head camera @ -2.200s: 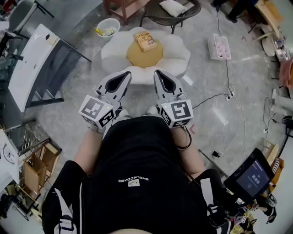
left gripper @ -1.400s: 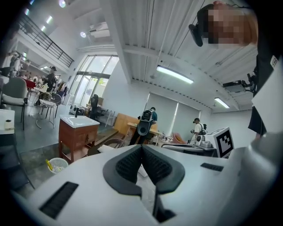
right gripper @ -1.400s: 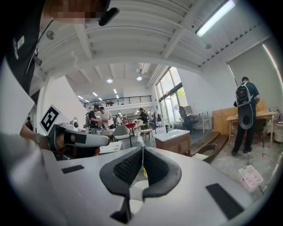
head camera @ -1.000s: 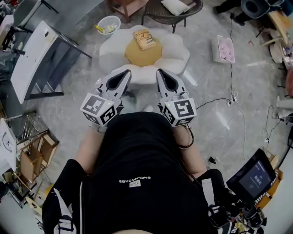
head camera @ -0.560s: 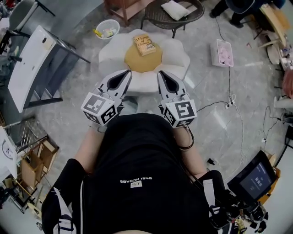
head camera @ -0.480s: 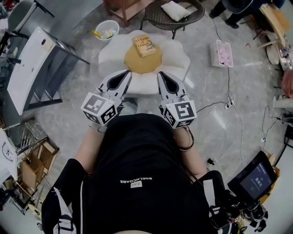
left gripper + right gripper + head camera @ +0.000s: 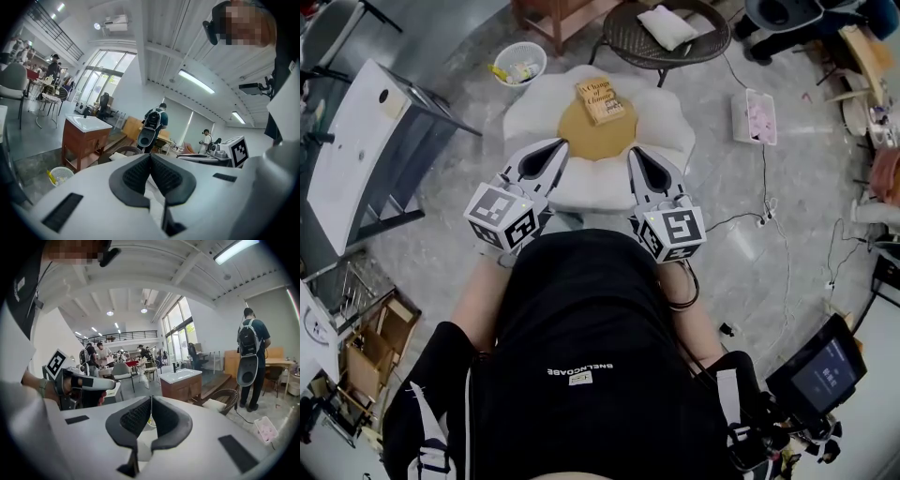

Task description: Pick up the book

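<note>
- Table (image 7: 673,131): low, white, flower-shaped. Top bare apart from the book (image 7: 600,99) at its far middle; open from above and across the near edge.
- Left tongs (image 7: 557,143), right tongs (image 7: 634,151): jaws together, over the near rim. The lane between them to the book is unobstructed.
- Wicker chair (image 7: 628,39) with cushion (image 7: 667,25): just behind the table, closing the far side.
- Basket (image 7: 517,62): on the floor, far left of the table, apart from it.
- Pink box (image 7: 752,117), cable (image 7: 764,187): on the floor to the right, apart.
- Slanted white board (image 7: 366,131): left, well apart.
</note>
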